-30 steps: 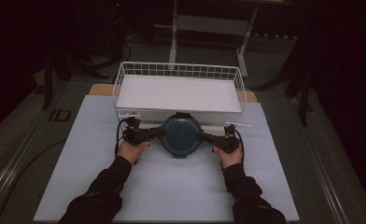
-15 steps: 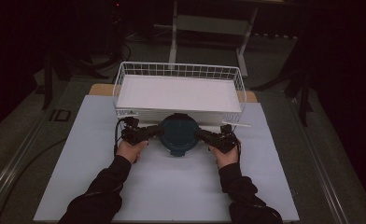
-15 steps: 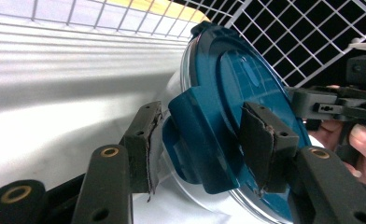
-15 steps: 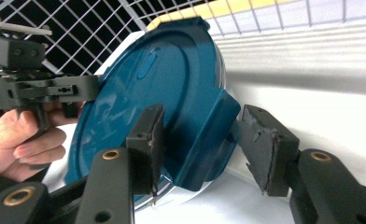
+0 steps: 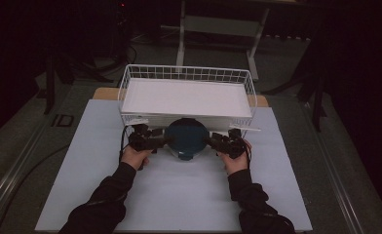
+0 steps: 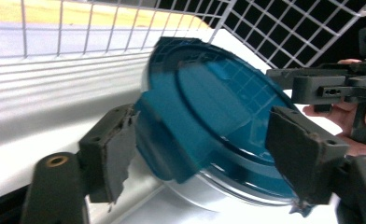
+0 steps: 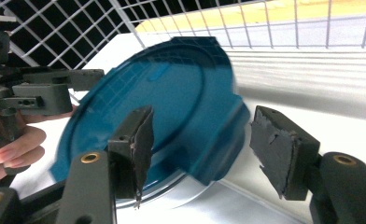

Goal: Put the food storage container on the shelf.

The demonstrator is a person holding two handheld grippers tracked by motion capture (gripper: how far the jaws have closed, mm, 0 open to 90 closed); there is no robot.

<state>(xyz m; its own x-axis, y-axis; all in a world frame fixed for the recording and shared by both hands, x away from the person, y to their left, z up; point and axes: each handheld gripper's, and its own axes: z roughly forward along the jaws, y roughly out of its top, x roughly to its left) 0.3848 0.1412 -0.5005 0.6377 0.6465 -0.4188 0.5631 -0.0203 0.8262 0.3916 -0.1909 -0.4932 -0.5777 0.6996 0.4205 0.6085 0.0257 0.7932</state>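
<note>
Against the basket's (image 5: 250,92) near wall, on the tabletop (image 5: 179,195), sits the blue lid (image 5: 186,139) on its metal pot. Left gripper (image 5: 161,141) and right gripper (image 5: 212,142) flank it. Both sets of jaws have just been opening; the lid's tabs lie between them, unpressed. Judged: lid set down and released. Left to do: draw both grippers clear.

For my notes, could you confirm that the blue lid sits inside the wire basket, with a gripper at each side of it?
Not quite: the blue lid sits on the table just in front of the wire basket, not inside it, as the high view shows. The left gripper and right gripper do flank it.
</note>
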